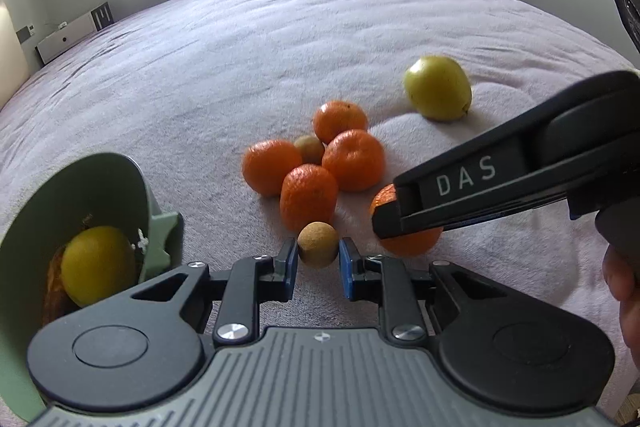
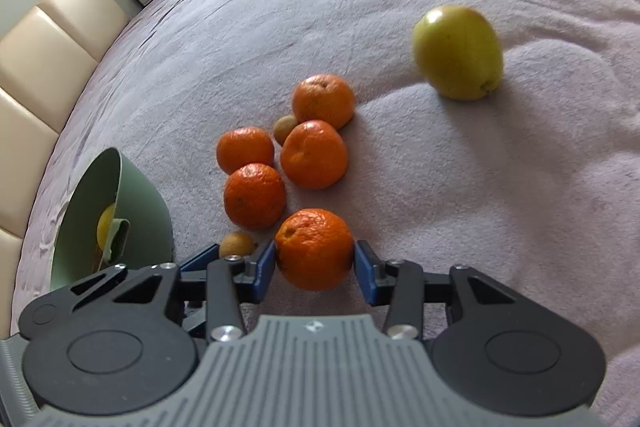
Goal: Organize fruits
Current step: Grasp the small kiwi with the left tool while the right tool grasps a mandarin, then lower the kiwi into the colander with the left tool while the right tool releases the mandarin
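**Between both sets of jaws: one fruit each**

Between the blue pads of the left gripper (image 1: 318, 257) sits a small brown fruit (image 1: 317, 245), round and rough-skinned, with the jaws pinched on its sides. It looks light and firm, but small enough to pop out of a careless squeeze, so a hold across its widest part seems right. The right gripper (image 2: 315, 259) clamps a mandarin (image 2: 314, 249) the same way, pads on opposite flanks. Its peel is soft and loose, so I judge that gentle pressure will do, since a hard grip could bruise it.

Both grippers slant down toward the bed cover (image 1: 280, 39). Ahead of the jaws lie four more mandarins (image 2: 313, 154), with an apple (image 2: 458, 53) further off. Left of the jaws stands a green bowl (image 1: 132, 183) with a yellow fruit (image 1: 98, 265) inside.
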Demonstrator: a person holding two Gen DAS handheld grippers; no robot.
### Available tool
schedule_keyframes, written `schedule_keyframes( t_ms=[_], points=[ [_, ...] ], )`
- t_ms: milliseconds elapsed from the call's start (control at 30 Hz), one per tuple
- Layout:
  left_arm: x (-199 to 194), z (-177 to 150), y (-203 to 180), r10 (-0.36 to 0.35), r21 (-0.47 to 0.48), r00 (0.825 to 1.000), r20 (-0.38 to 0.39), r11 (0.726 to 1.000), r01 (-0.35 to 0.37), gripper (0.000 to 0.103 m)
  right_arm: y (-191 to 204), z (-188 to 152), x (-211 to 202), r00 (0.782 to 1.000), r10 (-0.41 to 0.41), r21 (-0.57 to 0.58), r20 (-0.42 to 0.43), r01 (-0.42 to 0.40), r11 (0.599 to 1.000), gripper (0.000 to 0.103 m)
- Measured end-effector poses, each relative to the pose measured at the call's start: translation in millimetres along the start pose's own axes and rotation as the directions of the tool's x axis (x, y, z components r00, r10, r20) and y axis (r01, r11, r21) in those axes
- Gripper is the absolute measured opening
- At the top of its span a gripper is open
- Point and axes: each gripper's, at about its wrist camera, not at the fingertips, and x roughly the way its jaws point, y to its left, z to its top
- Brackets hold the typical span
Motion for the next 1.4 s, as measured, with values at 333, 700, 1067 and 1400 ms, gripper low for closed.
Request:
schedule_keyframes(
  t_ms=[333, 700, 1067, 1400],
  points=[
    [-38.9, 12.5, 11.5, -0.014, -0.068, 0.999, 0.043, 0.998, 0.017, 0.024, 6.0, 4.0, -31.7, 0.998, -0.02, -0.01, 0.067, 0.021, 1.0, 0.04],
    [-90.9, 25.7, 44.0, 0.016, -0.194, 1.0, 0.02, 0.981, -0.012, 0.024, 30.6, -1.3, -62.4, 0.991, 0.032, -0.077, 0.13, -0.022, 0.997, 0.04],
    [-126.0, 21.9, 100.6, 0.046, -0.364, 0.999, 0.007, 0.93, -0.04, 0.024, 90.9, -19.4, -75.5, 0.98, 0.123, -0.318, 0.155, -0.068, 0.946, 0.04],
    [-118.9, 8.7, 141.1, 0.082, -0.486, 0.995, -0.056, 0.868, -0.099, 0.024, 146.9, -28.5, -70.5, 0.984, 0.15, -0.548, 0.095, -0.074, 0.833, 0.04]
  ],
)
